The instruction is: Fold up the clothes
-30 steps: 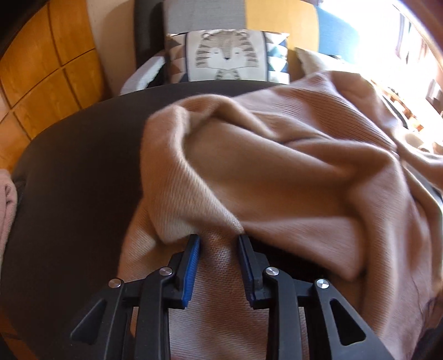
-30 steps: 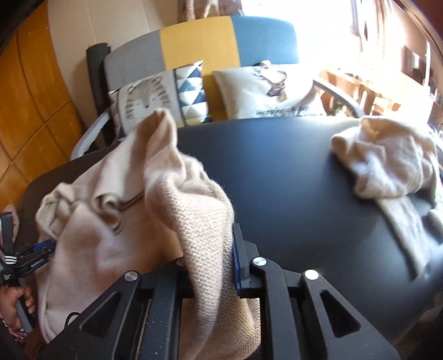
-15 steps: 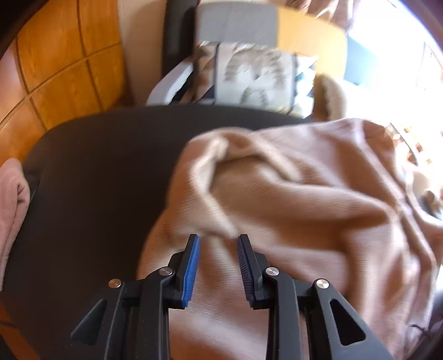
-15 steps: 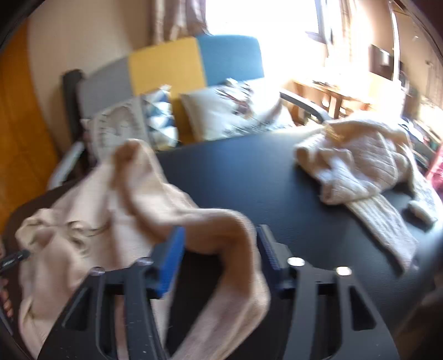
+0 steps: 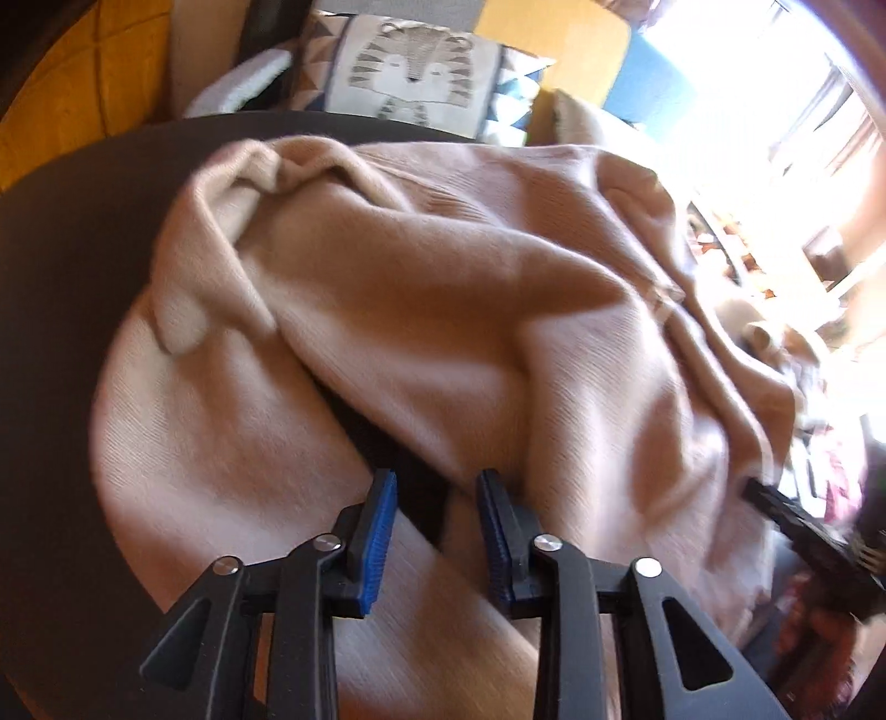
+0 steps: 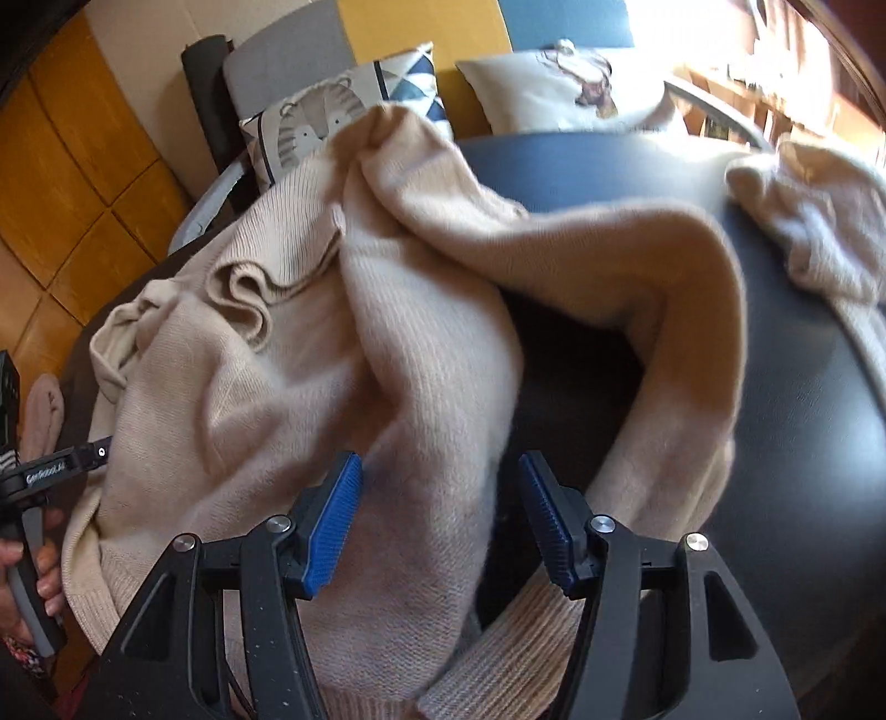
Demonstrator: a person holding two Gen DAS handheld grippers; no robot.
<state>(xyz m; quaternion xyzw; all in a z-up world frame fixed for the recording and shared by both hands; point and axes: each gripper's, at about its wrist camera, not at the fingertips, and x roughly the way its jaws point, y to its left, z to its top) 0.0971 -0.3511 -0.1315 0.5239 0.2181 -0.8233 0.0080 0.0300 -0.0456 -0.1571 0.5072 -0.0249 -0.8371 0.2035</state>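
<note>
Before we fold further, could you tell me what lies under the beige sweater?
The beige sweater lies on the dark table. Whatever else sits beneath it is covered.

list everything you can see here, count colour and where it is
beige sweater: 1, beige knit, rumpled on the near left of the table, one sleeve looping right
cream sweater: 1, cream knit, heaped at the table's far right
table: 1, dark, round-edged, under both sweaters
tiger cushion: 1, white with grey tiger, on the chair behind the table
white cushion: 1, white with small print, beside the tiger cushion
chair: 1, grey, yellow and blue back panels, behind the table
pink cloth: 1, pink, at the table's left edge
left gripper: 1, black, blue-padded fingers, open, over the beige sweater
right gripper: 1, black, blue pads, open, beige knit lying loose between
</note>
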